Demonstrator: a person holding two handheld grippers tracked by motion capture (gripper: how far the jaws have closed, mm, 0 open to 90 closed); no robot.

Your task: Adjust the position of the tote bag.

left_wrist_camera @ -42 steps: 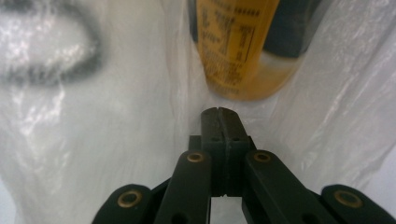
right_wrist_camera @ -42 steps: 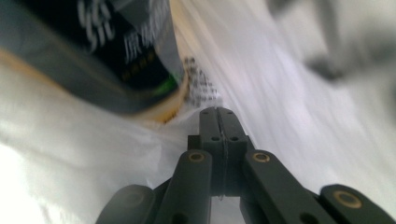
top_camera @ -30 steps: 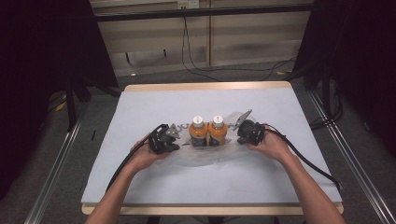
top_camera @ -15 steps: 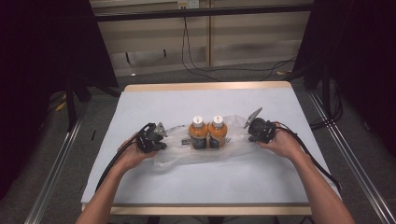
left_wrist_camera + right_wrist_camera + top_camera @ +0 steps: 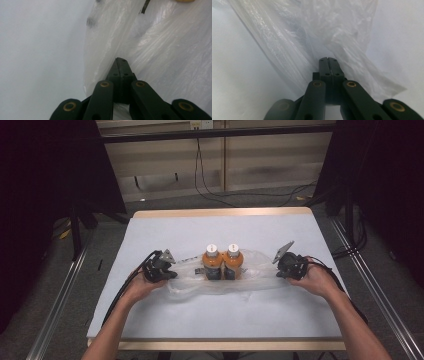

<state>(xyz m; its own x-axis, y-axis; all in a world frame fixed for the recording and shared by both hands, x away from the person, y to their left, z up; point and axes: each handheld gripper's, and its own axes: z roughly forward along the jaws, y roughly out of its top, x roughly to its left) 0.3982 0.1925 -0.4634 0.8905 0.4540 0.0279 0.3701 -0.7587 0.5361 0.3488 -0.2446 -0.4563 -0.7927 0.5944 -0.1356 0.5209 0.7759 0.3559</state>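
The grippers had moved well apart since a second earlier, when they sat close on either side of the two bottles (image 5: 222, 262); now the left gripper (image 5: 167, 271) was out at the left end of the bag (image 5: 260, 275) and the right gripper (image 5: 281, 266) at its right end. The clear film lay stretched flat between them on the table (image 5: 150, 227), with the orange bottles side by side, touching, in the middle of it. In the left gripper view the jaws were pressed together on a fold of film (image 5: 110, 47), and the right gripper view showed the same, jaws clamped on a bunched edge (image 5: 347, 50). The pull had probably taken the slack out of the bag, so it looked ready for lifting or for shifting the bottles, provided both pinches held on the slippery plastic.
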